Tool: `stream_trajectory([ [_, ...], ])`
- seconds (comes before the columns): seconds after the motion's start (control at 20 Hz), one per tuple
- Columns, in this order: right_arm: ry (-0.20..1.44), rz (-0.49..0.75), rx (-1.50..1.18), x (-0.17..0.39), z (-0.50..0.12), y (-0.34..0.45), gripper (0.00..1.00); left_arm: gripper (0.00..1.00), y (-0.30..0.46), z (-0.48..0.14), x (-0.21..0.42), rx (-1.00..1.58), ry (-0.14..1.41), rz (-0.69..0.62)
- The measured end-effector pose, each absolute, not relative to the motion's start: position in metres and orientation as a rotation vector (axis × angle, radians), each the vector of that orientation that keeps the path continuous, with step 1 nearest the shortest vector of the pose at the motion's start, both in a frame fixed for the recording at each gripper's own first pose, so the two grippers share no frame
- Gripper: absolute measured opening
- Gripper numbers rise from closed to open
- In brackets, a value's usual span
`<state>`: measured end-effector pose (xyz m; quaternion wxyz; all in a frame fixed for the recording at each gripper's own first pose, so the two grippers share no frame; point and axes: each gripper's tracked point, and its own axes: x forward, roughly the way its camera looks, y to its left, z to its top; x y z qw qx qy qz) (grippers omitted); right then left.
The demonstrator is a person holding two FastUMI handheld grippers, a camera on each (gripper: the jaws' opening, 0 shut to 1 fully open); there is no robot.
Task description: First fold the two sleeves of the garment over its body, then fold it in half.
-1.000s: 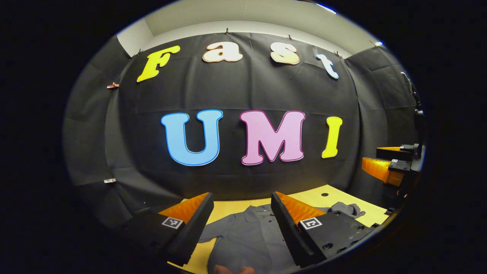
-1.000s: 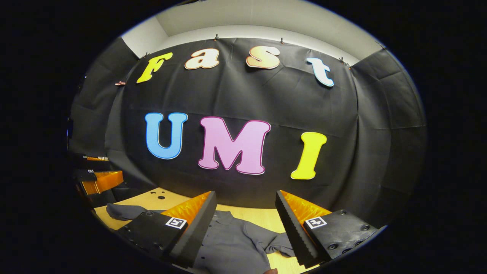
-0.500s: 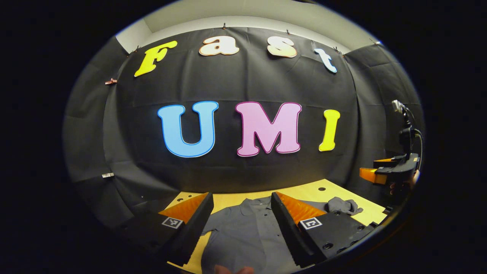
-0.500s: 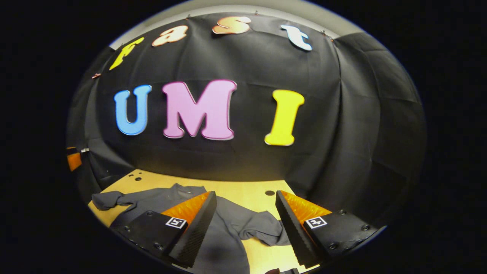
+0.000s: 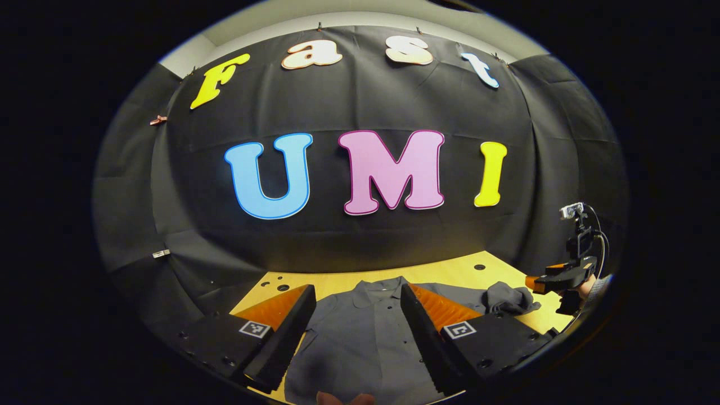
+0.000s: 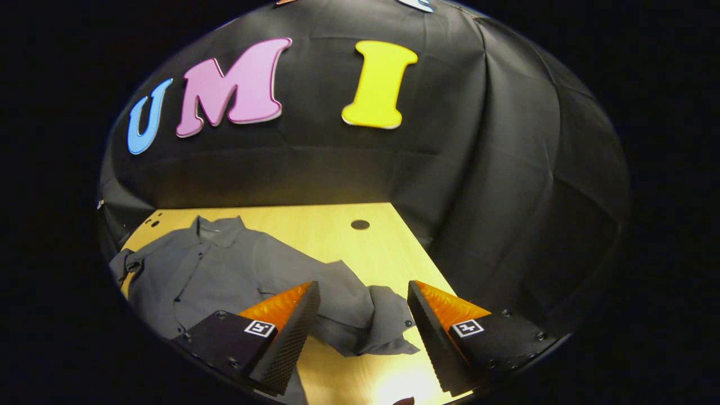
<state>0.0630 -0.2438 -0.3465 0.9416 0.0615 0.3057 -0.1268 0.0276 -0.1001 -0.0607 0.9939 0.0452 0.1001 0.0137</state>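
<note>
Nearest, the right tool (image 6: 363,315) hangs with its jaws spread wide over the crumpled right sleeve (image 6: 360,315) of the grey button-front cloth shirt (image 6: 225,270); the left tool (image 5: 357,320), equally agape and holding nothing, hovers above the shirt's body; farther off, collar and pale wooden bench (image 6: 337,236); judging from this, neither sleeve is folded, so every fold remains.
</note>
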Motion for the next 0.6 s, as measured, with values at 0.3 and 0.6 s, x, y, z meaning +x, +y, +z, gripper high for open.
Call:
stream_trajectory([
  [0.3,0.738,-0.272,0.143,0.074,-0.420,-0.264,0.97,0.96,-0.111,-0.065,0.038,0.070,0.236,0.094],
  [0.6,0.844,-0.245,0.139,0.065,-0.473,-0.264,0.98,0.96,-0.115,-0.067,0.048,0.076,0.260,0.139],
])
